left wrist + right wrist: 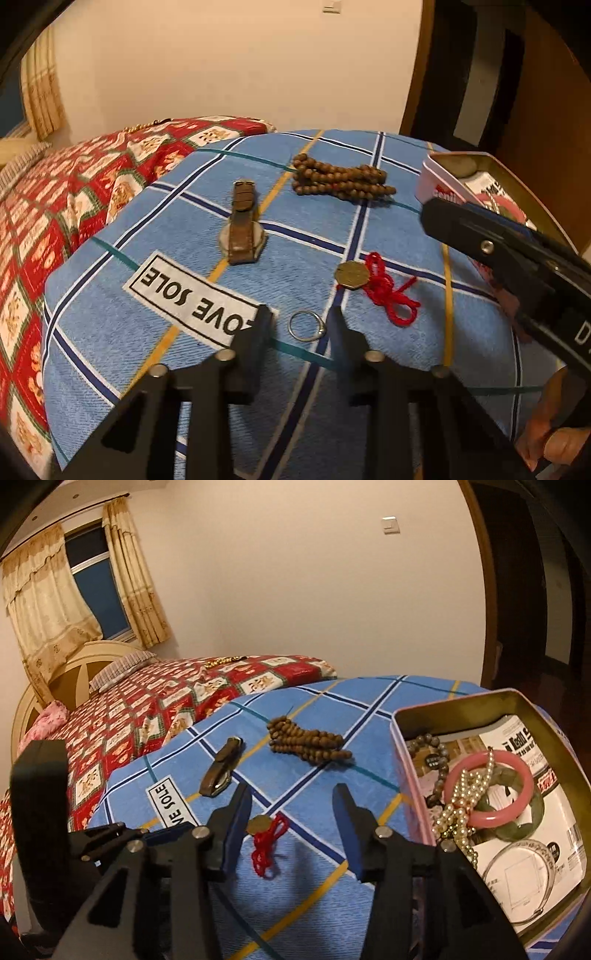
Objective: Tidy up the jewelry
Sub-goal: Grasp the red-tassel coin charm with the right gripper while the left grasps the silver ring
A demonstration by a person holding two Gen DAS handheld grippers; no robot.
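A thin silver ring [306, 325] lies on the blue checked cloth [388, 332], between the tips of my left gripper [300, 314]. The jaws stand narrow around the ring, with a small gap on each side, so the gripper is open. A brass coin on a red knotted cord [369, 284] lies just beyond. My right gripper [291, 794] is open and empty above that coin [257, 825]. In the left wrist view, one of its fingers [480, 236] reaches over the pink tin [436, 177].
A brown-strapped watch [242, 229] and a bundle of wooden beads [340, 179] lie farther back. The open tin [402, 723] holds a pink bangle [487, 786], pearls [461, 801] and other bangles. A red patterned bedspread [166, 709] lies to the left. A hand [554, 443] shows at lower right.
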